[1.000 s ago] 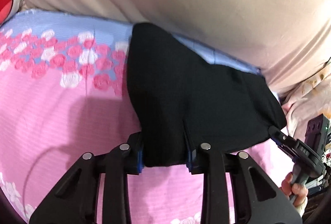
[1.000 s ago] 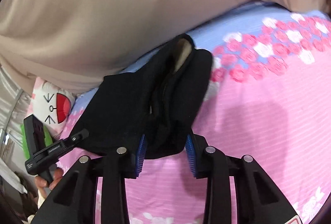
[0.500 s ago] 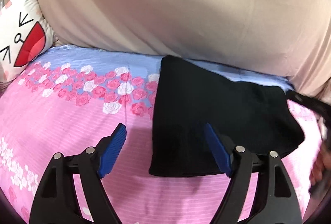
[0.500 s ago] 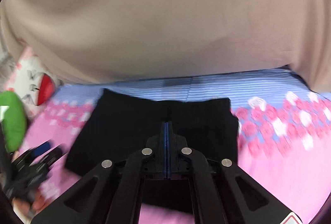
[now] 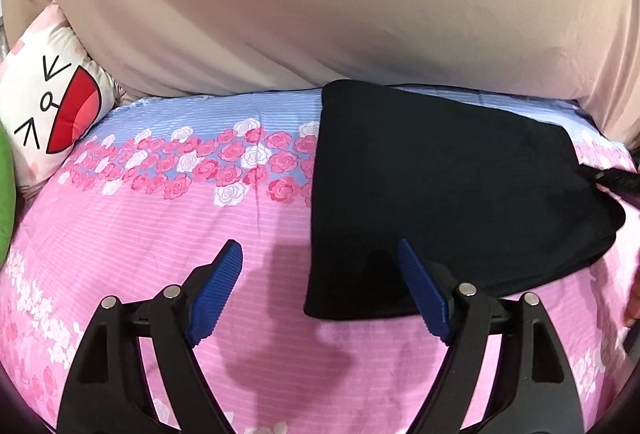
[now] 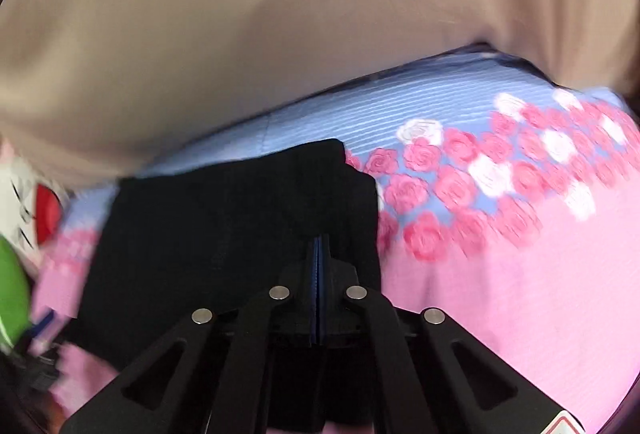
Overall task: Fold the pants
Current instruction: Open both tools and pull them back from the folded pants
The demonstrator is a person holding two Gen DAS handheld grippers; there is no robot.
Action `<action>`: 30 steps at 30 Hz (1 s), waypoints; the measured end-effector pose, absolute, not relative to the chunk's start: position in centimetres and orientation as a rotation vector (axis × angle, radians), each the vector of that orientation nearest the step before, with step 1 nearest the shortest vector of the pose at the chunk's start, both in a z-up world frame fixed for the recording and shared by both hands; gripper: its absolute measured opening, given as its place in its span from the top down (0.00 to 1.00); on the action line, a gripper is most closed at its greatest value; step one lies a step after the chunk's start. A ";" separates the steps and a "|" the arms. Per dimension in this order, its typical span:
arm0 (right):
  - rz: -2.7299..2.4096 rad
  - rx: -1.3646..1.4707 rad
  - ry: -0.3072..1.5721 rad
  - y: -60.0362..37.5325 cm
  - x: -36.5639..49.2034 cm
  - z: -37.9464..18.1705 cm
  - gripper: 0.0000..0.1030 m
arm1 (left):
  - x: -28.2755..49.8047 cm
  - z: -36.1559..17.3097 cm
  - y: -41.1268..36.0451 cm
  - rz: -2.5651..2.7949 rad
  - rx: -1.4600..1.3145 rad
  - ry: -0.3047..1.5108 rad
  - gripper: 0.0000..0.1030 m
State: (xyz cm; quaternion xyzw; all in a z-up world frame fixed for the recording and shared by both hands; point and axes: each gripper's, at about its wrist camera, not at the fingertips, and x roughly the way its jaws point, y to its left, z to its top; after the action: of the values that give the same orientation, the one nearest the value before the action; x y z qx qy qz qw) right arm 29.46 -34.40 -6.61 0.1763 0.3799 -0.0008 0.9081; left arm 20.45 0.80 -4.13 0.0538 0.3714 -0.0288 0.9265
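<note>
while the folded black fabric pants [image 5: 448, 193] lie flat on the bed, they rest as a compact dark slab on the pink and blue rose-printed bedsheet [image 5: 168, 234], with their far edge close to the beige draped cloth [image 5: 320, 1] that rises behind the bed. the left gripper [image 5: 320, 282] hovers just over the near left corner of the pants with its blue ribbed pads [image 5: 216, 290] spread wide apart; one pad sits over bare pink sheet, the other over the black fabric, and nothing is held between them. its shadow falls on the sheet just below the corner. the right gripper [image 6: 318, 266] has its two fingers pressed fully together, only a thin blue seam showing between them, and it sits low over the near right part of the pants [image 6: 224, 234]; whether any fabric is caught in that seam cannot be told, and this view is blurred. a white cartoon-face pillow with a red mouth [image 5: 48, 105] leans at the left end of the bed beside a bright green soft object [image 5: 6, 193], both well apart from the pants. at the far right edge of the left view, a dark piece of the other gripper's body touches the edge of the pants.
</note>
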 end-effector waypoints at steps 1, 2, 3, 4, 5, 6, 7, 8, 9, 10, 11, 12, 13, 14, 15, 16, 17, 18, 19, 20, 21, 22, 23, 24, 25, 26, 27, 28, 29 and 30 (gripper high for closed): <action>0.030 0.362 0.739 -33.8 27.6 -5.3 0.91 | 20.0 -4.0 0.8 -0.053 0.118 0.754 0.20; 0.046 0.336 0.724 -33.6 26.1 -4.7 0.91 | 19.7 -3.8 0.8 -0.048 0.117 0.742 0.19; 0.047 0.311 0.730 -33.5 25.3 -4.8 0.91 | 19.5 -3.7 0.8 -0.047 0.117 0.736 0.19; 0.035 0.280 0.748 -33.6 24.3 -5.2 0.91 | 19.3 -3.6 0.8 -0.047 0.116 0.737 0.19; 0.010 0.257 0.778 -33.5 24.3 -6.5 0.91 | 19.3 -3.6 0.7 -0.052 0.112 0.742 0.19; 0.007 0.269 0.786 -34.0 23.9 -7.7 0.91 | 19.1 -3.6 0.6 -0.061 0.104 0.753 0.19; -0.002 0.294 0.775 -34.5 23.5 -7.6 0.90 | 18.9 -3.6 0.6 -0.065 0.099 0.758 0.19; -0.031 0.318 0.782 -34.7 22.4 -6.9 0.87 | 18.4 -3.4 0.6 -0.070 0.098 0.754 0.19; -0.035 0.326 0.771 -34.7 21.4 -6.0 0.87 | 18.0 -3.3 0.6 -0.069 0.099 0.748 0.19; -0.020 0.332 0.731 -34.5 19.9 -4.8 0.87 | 17.4 -3.1 0.6 -0.065 0.104 0.740 0.19; -0.010 0.332 0.707 -34.2 18.8 -4.2 0.87 | 17.0 -2.9 0.6 -0.067 0.105 0.737 0.19; -0.004 0.320 0.687 -33.4 17.0 -3.5 0.87 | 16.5 -2.8 0.7 -0.071 0.102 0.734 0.19; -0.008 0.311 0.678 -32.9 16.4 -3.4 0.87 | 16.0 -2.7 0.8 -0.070 0.096 0.732 0.19; -0.012 0.299 0.669 -32.3 15.3 -3.3 0.87 | 15.5 -2.5 0.9 -0.069 0.091 0.729 0.19; -0.017 0.285 0.667 -31.6 14.3 -3.3 0.87 | 14.7 -2.4 0.9 -0.069 0.090 0.724 0.19; -0.024 0.281 0.666 -31.3 13.8 -3.5 0.87 | 14.2 -2.3 1.0 -0.069 0.091 0.720 0.19; -0.032 0.280 0.661 -30.8 12.4 -3.8 0.87 | 13.4 -2.1 1.0 -0.069 0.094 0.711 0.19; -0.032 0.280 0.659 -30.5 12.0 -3.9 0.86 | 12.8 -2.0 1.0 -0.067 0.099 0.704 0.19; -0.036 0.278 0.656 -30.3 11.3 -4.0 0.85 | 11.8 -1.8 1.0 -0.067 0.107 0.687 0.18; -0.051 0.268 0.645 -29.9 10.1 -4.5 0.78 | 11.0 -1.6 1.0 -0.067 0.115 0.671 0.16; -0.064 0.259 0.632 -29.5 9.3 -4.5 0.68 | 10.1 -1.5 1.1 -0.066 0.123 0.654 0.15; -0.072 0.248 0.616 -29.3 8.8 -5.0 0.65 | 9.0 -1.4 1.3 -0.066 0.134 0.625 0.12; -0.087 0.226 0.584 -28.7 7.6 -5.2 0.63 | 8.2 -1.3 1.4 -0.068 0.142 0.605 0.11; -0.098 0.207 0.570 -28.4 7.1 -5.2 0.63 | 7.3 -1.3 1.5 -0.069 0.151 0.578 0.11; -0.110 0.173 0.554 -27.7 6.3 -5.4 0.63 | 6.5 -1.5 1.6 -0.069 0.163 0.549 0.10; -0.113 0.157 0.545 -27.3 5.8 -5.4 0.62 | 5.7 -1.8 1.8 -0.061 0.176 0.523 0.10; -0.114 0.151 0.537 -26.9 5.3 -5.5 0.58 | 5.0 -2.2 1.9 -0.051 0.191 0.502 0.10; -0.105 0.147 0.533 -26.5 4.9 -5.6 0.55 | 4.6 -2.5 2.0 -0.048 0.198 0.493 0.10; -0.100 0.135 0.541 -26.0 4.7 -5.9 0.51 | 4.3 -2.8 2.1 -0.048 0.200 0.488 0.10; -0.101 0.127 0.548 -25.6 4.6 -6.2 0.51 | 4.1 -3.1 2.3 -0.046 0.197 0.490 0.10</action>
State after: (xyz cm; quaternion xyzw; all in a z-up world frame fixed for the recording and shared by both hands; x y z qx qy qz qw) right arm 4.57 -25.65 -6.22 0.0626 0.2705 -0.0500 0.9594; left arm 4.10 2.28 -3.12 0.0976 0.2422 -0.0228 0.9650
